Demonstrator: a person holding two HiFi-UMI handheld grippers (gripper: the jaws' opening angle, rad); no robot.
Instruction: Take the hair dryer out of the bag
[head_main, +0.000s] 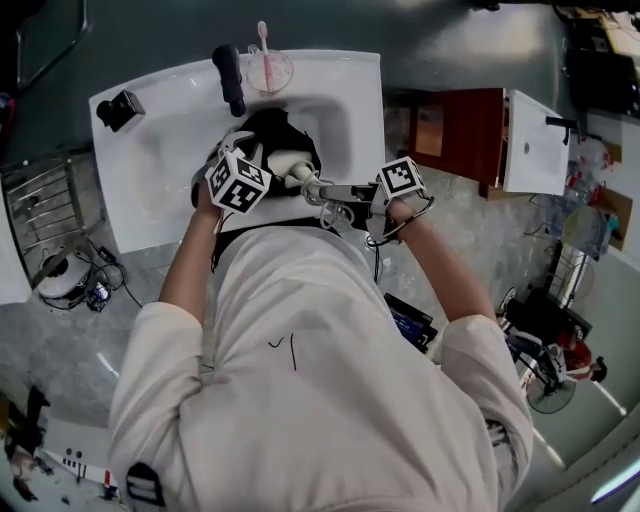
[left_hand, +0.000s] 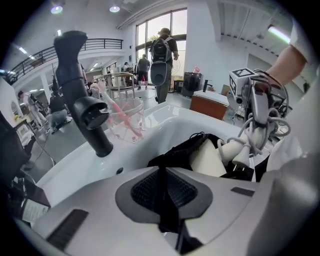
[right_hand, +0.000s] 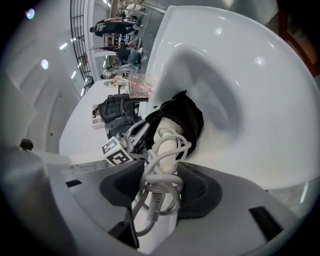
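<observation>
A black bag (head_main: 275, 130) lies in the white sink (head_main: 150, 170). The white hair dryer (head_main: 288, 160) sticks out of its mouth, body still partly inside the fabric. My right gripper (right_hand: 160, 192) is shut on the hair dryer's handle (right_hand: 165, 145), which has its grey cord (right_hand: 162, 172) wound round it. In the head view the right gripper (head_main: 325, 190) reaches in from the right. My left gripper (left_hand: 162, 200) pinches a fold of the black bag (left_hand: 180, 150) between its pads; in the head view this left gripper (head_main: 255, 165) is at the bag's left side.
A black faucet (head_main: 230, 78) and a glass cup (head_main: 268, 68) with a pink toothbrush stand at the back of the sink. A small black object (head_main: 118, 108) is on the sink's left corner. A wooden cabinet (head_main: 450, 130) is to the right.
</observation>
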